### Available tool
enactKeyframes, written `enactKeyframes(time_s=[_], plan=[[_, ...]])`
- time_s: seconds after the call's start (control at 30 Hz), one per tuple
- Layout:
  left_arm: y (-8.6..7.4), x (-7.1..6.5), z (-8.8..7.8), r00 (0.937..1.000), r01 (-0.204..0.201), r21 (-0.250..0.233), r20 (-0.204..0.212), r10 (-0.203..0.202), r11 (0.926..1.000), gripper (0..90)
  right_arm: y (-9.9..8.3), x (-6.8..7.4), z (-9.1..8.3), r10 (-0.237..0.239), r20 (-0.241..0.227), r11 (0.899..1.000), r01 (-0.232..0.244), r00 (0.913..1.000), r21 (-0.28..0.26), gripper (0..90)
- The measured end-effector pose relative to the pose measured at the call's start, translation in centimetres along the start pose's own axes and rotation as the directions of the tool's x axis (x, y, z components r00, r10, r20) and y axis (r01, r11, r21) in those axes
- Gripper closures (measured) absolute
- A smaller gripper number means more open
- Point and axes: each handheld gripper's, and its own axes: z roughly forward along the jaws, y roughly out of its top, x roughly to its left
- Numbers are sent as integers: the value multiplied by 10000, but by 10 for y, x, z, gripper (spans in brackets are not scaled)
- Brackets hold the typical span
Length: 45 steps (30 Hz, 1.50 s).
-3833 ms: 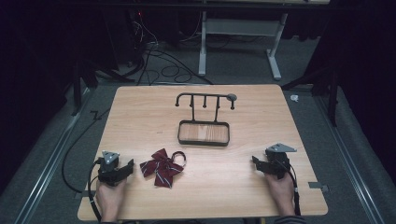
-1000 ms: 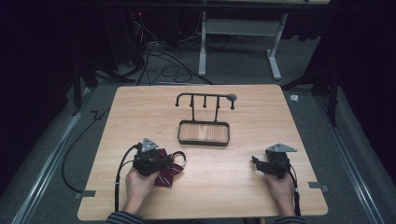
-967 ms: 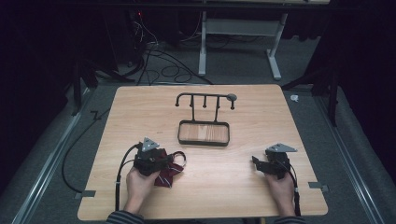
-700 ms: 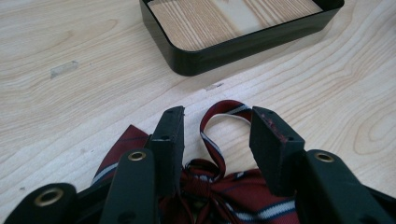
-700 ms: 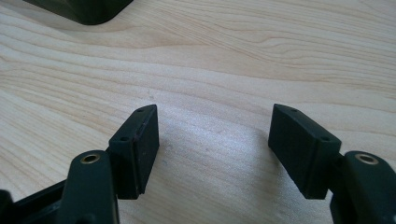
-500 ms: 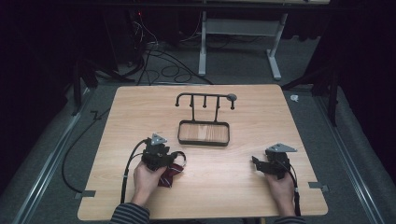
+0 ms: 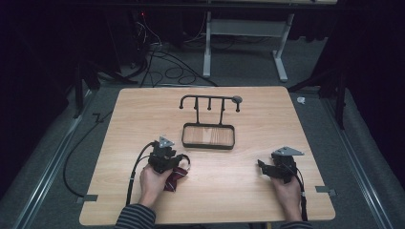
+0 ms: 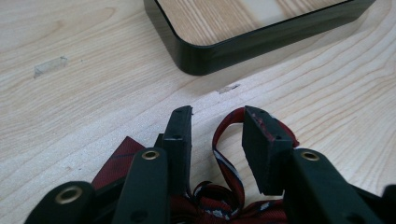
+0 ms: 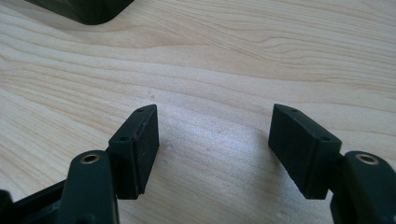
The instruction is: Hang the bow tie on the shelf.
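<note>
1. The bow tie lies flat on the table at about 7 o'clock from the tray; its long axis cannot be told, as the hand covers most of it.
2. The left tongs stand over it, jaws half apart and just closing, the strap loop between them, pads not pressing.
3. The tray is bare wood inside; a hook rack rises at its 12 o'clock.
4. The right tongs rest well apart at 5 o'clock from the tray, jaws wide, bare table between.

A black stand rises from a tray, seemingly empty.
</note>
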Motion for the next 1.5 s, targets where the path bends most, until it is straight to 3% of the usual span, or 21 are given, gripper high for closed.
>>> enactKeyframes(time_s=[0.23, 0.67, 1.13, 1.5], plan=[[-1, 0, 6, 9999, 75, 134, 67, -76, 9999, 686, 0, 0, 0, 4, 7, 10000, -4, 10000, 3, 346], [-3, -1, 12, 9999, -146, 508, 56, 144, 9986, 886, 0, 0, 0, 1, 4, 10000, -1, 10000, 0, 345], [-1, -3, -5, 9988, -441, 280, 213, 435, 9986, 892, 0, 0, 0, 32, -61, 10000, -32, 10000, -7, 345], [2, -3, -25, 9979, -224, -343, 598, 245, 9992, 893, 0, 0, 0, -8, -32, 10000, 8, 10000, -1, 346]])
